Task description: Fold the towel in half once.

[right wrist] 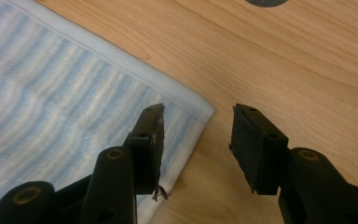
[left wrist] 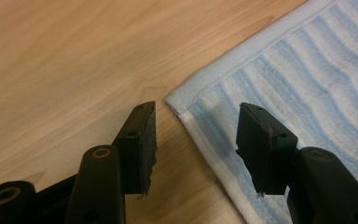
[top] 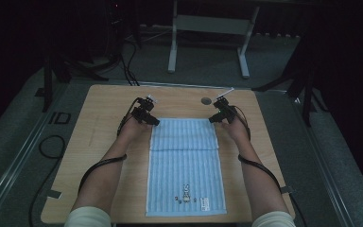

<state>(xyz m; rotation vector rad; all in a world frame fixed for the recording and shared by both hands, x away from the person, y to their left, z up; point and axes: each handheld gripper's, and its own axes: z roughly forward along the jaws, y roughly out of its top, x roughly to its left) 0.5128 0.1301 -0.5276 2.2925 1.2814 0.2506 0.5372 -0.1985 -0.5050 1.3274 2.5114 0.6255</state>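
Observation:
A light blue striped towel [top: 184, 165] lies flat on the wooden table [top: 104, 109], long side running away from me, with a crosswise line about a third of the way down from its far end. My left gripper [top: 153, 121] hovers at the towel's far left corner, open. In the left gripper view the jaws straddle that corner of the towel [left wrist: 307, 70] without pressing it, left gripper [left wrist: 198, 106]. My right gripper [top: 213, 119] is at the far right corner, also open. In the right gripper view one jaw is over the towel [right wrist: 51, 93] and the other over bare wood, right gripper [right wrist: 199, 108].
A dark round hole [top: 206, 100] sits in the tabletop just beyond the towel, between the grippers. A small label and tiny marks [top: 189, 198] show on the towel's near end. A metal stand [top: 208, 28] and cables are on the floor behind the table.

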